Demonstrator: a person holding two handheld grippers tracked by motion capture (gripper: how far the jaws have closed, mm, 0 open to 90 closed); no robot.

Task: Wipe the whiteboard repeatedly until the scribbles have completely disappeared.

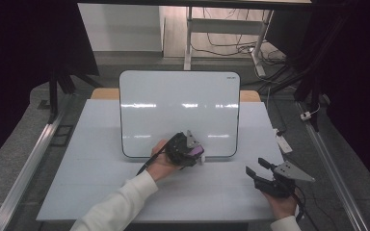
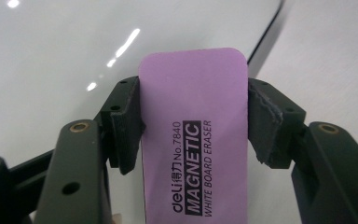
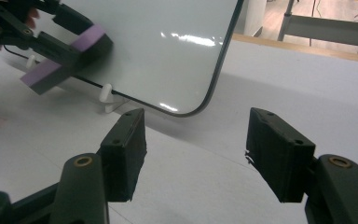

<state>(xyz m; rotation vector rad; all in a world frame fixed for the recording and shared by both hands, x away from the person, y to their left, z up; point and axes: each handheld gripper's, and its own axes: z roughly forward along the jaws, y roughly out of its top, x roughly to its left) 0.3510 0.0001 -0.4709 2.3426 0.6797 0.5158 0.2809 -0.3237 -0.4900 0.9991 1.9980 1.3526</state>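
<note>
Resting on the tabletop point(image 1: 101, 192) at about 4 o'clock, the right tongs point(image 1: 257, 171) sit with jaws apart and nothing between them. Farther off, near the middle, the left tongs point(image 1: 192, 150) are clamped on the purple eraser point(image 2: 193, 140), down at the whiteboard's point(image 1: 173, 110) bottom edge. That board looks clean already, so the wiping seems nearly done.
</note>
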